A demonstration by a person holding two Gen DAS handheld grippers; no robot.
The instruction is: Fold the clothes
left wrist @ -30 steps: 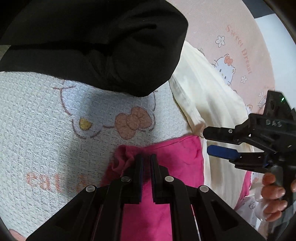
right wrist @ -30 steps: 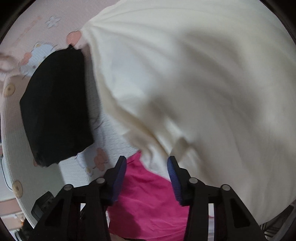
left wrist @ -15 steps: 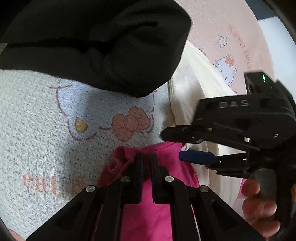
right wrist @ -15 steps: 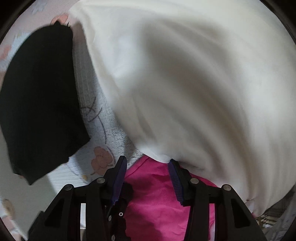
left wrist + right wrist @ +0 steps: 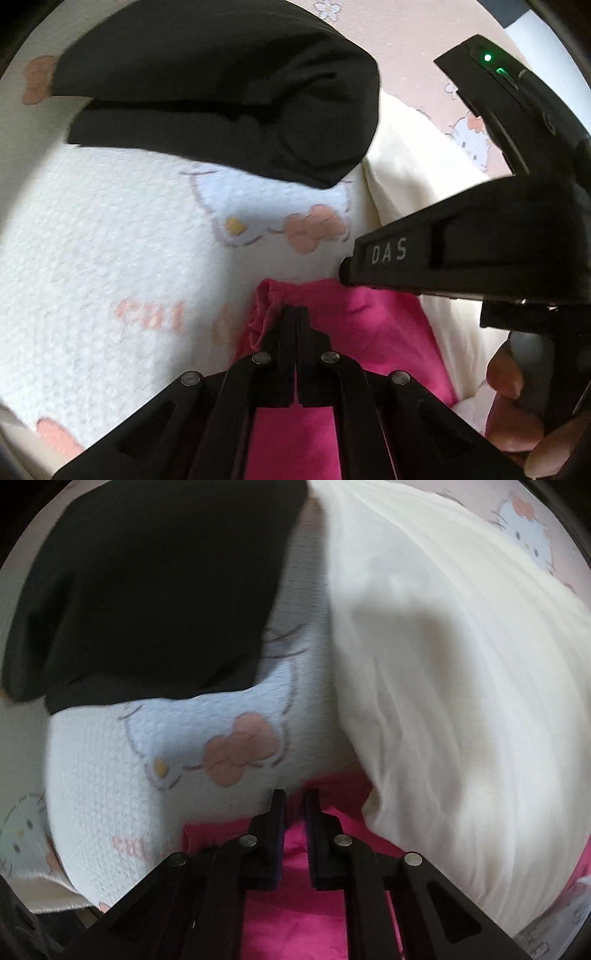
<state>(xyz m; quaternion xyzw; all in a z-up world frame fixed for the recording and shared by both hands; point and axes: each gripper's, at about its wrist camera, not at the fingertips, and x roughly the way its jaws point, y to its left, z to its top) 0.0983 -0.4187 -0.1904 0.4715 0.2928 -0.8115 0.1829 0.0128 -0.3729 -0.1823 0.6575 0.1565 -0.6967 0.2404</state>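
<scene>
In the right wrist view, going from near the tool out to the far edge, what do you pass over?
Right tool → pink garment → white cat-print blanket → black garment at the far edge.

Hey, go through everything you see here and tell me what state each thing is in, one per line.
left gripper: shut on the pink garment's bunched edge
right gripper: jaws narrowly apart over the pink cloth, grip unclear
pink garment: flat, edge gathered, partly under the cream one
black garment: folded
cream garment: loose, not folded
patterned blanket: spread under the clothes
</scene>
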